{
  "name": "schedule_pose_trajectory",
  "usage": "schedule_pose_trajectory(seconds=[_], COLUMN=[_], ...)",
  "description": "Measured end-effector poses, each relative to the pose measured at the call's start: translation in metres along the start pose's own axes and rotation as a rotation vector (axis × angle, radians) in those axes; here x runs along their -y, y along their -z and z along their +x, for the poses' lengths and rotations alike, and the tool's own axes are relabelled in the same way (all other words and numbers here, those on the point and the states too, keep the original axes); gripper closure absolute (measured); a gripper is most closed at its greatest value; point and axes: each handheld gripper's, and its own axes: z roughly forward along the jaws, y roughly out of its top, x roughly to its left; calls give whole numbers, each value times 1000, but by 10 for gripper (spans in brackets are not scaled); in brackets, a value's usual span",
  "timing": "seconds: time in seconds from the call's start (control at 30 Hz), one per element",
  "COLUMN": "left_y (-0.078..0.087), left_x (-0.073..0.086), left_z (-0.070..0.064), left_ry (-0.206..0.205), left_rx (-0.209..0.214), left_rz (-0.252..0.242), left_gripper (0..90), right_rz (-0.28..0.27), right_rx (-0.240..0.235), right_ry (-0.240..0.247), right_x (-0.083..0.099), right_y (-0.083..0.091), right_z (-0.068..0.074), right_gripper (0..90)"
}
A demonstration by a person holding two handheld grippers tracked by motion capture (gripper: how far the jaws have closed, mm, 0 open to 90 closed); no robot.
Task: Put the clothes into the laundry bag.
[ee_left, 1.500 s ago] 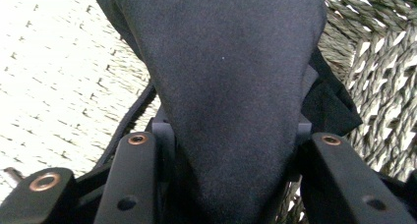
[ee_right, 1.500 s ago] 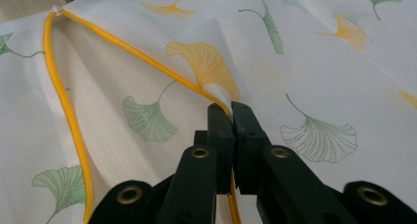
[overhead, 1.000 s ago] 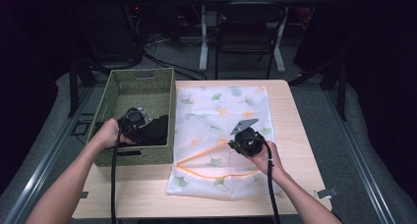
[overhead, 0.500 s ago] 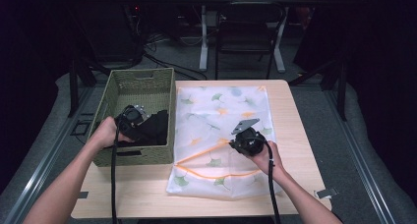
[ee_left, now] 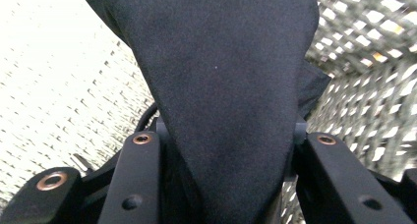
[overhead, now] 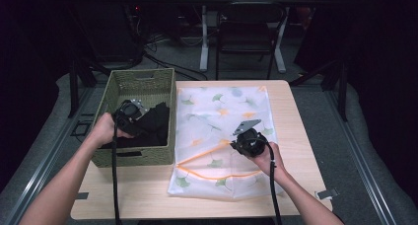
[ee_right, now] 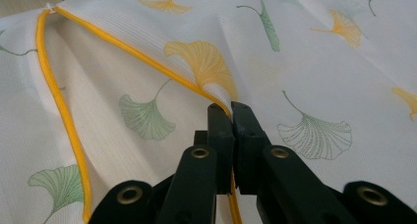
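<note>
A white mesh bag printed with green and orange leaves lies flat on the table, its orange-edged opening toward the front. My right gripper is shut on the upper orange edge and holds it slightly raised. A black garment lies in the green woven basket on the left. My left gripper sits over the basket, shut on a fold of the black garment, which hangs up between the jaws.
The wooden table has bare room along its front edge and a strip at the right. The basket's woven wall is close beside the left gripper. A chair and table legs stand beyond the far edge.
The left gripper has risen slightly with the black garment over the basket. The right gripper has stayed put on the bag's edge.
</note>
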Motion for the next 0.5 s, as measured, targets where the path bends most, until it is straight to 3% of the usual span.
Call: schedule_pose_trajectory(seconds=[0.23, 0.5], left_y=[18, 29], left_x=[-5, -9], left_z=[-1, -3], left_ry=[-8, -14], left_rx=[-33, -56], left_rz=[-17, -4], left_gripper=[600, 604], right_rz=[-4, -6], right_rx=[4, 3], right_ry=[-2, -3], right_x=[0, 0], right_y=[1, 1], right_z=[0, -1], right_gripper=[882, 881])
